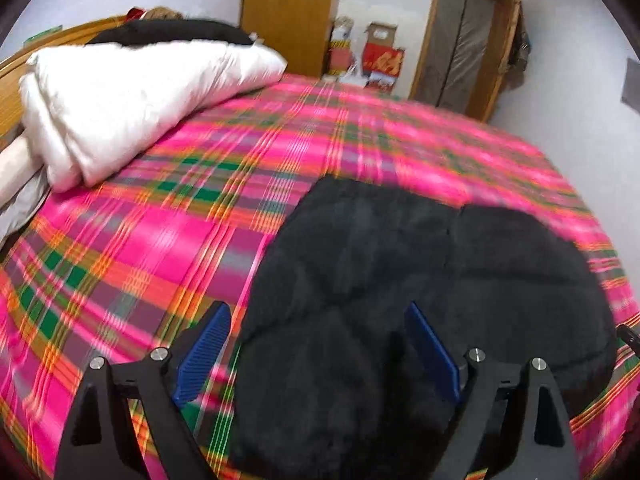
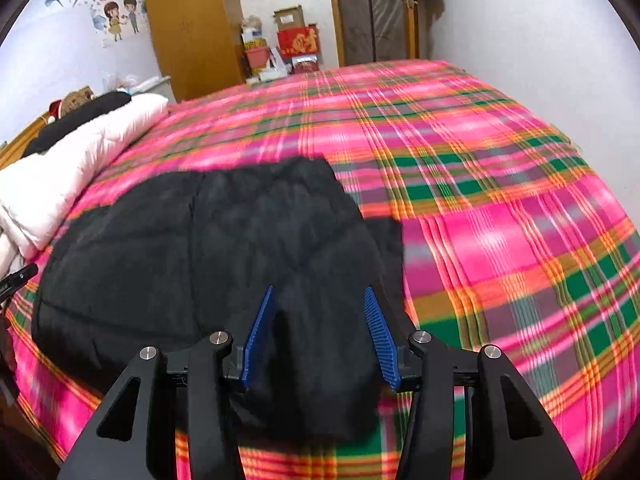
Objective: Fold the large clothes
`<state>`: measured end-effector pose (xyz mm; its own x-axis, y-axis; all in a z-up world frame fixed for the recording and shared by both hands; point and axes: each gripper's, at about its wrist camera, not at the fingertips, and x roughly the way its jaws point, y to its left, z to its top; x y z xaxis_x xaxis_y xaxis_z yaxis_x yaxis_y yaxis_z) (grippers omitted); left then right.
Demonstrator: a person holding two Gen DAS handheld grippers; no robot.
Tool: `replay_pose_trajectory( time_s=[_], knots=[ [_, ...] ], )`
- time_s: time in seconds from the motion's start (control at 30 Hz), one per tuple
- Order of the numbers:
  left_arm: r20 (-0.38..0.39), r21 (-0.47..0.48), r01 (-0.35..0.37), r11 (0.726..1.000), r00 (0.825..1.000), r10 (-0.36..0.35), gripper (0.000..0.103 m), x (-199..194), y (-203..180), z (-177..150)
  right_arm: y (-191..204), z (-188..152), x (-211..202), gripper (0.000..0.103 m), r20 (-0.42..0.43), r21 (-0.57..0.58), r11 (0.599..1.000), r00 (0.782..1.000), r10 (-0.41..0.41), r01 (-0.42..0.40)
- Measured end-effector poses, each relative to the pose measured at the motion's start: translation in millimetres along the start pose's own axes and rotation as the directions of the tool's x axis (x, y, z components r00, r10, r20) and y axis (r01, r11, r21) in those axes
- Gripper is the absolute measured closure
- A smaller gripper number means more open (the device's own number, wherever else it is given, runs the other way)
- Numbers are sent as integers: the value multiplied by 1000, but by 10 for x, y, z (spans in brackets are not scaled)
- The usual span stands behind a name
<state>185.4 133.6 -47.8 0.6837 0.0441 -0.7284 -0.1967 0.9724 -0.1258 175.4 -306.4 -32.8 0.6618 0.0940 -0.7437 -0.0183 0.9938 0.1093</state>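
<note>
A black fleece garment (image 1: 420, 280) lies spread on the pink plaid bed cover (image 1: 160, 220); it also shows in the right wrist view (image 2: 200, 248). My left gripper (image 1: 318, 320) is open, its blue pads (image 1: 204, 352) astride the garment's left edge. My right gripper (image 2: 320, 300) is open over the garment's near right part, a fold of black cloth lying between its blue pads (image 2: 380, 336). In both views I cannot tell whether the pads touch the cloth.
A folded white quilt (image 1: 132, 100) and a black cloth lie at the wooden headboard (image 1: 12, 80). A wooden wardrobe (image 2: 192, 28), boxes (image 2: 296, 40) and a doorway (image 2: 372, 8) stand beyond the bed cover (image 2: 500, 200).
</note>
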Motion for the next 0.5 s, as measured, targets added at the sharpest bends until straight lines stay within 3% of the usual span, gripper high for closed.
replay_pose_trajectory(
  time_s=[0.1,0.33,0.5],
  knots=[
    [-67,6,-25,1000,997,25,14,153,57,-93,-60,-72,156,55,-43,2,1000,999,-8,8],
    [12,-22,-9,1000,1000,10,15,-152,116,-28,29,28,-76,55,-4,-13,1000,1000,-18,18],
    [-46,-47,-31,998,999,29,15,-22,250,-146,50,-105,-33,55,-34,-7,1000,999,-25,25]
  ],
)
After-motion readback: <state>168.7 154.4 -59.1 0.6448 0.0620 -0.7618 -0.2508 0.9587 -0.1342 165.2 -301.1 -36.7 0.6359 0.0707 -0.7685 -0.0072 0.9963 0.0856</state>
